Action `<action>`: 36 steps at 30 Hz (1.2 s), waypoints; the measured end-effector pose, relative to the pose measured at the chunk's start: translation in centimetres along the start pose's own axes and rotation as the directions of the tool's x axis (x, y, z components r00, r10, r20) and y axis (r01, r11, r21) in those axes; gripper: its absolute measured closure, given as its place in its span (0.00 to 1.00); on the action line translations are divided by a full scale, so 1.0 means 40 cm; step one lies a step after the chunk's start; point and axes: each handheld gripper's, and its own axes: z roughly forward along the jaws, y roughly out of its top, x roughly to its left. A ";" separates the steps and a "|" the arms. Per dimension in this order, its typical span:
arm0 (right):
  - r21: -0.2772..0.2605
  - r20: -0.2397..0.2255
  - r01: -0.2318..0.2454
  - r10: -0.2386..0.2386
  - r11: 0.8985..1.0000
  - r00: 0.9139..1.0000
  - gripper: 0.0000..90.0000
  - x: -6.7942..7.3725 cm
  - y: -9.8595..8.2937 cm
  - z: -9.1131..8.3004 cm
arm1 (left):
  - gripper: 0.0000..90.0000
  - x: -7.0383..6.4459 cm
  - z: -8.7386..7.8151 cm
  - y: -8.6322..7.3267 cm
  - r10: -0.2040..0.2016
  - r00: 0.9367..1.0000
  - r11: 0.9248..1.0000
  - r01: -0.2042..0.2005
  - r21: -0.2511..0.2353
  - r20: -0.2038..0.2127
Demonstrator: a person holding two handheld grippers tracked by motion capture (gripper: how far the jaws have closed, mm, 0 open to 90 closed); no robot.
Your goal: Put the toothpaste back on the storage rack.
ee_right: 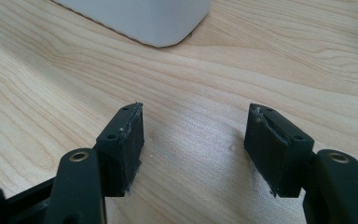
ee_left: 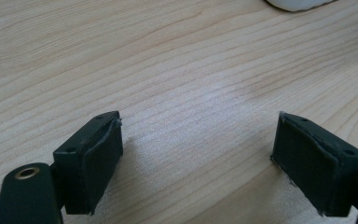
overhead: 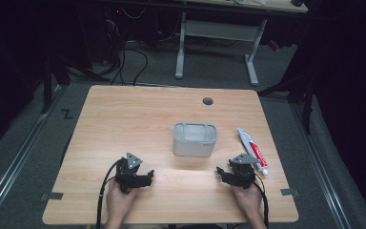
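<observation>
A: Where are your tongs?

B: Your left tongs (overhead: 148, 176) and right tongs (overhead: 220, 172) rest low on the table (overhead: 124, 119) near you, both released, jaws spread over bare wood.

A: And the bin?

B: The grey bin (overhead: 195, 139) sits upright between them and farther out, mouth up, long axis running left to right. It looks translucent, with rounded corners.

A: Anything beyond your right hand?

B: A white-and-red tube (overhead: 252, 150), lying flat, cap end toward you
</observation>
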 end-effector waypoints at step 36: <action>-0.040 -0.032 -0.056 0.055 0.998 0.998 0.41 0.000 -0.012 -0.030 | 0.18 0.000 0.000 0.000 0.000 1.000 1.000 0.000 0.000 0.001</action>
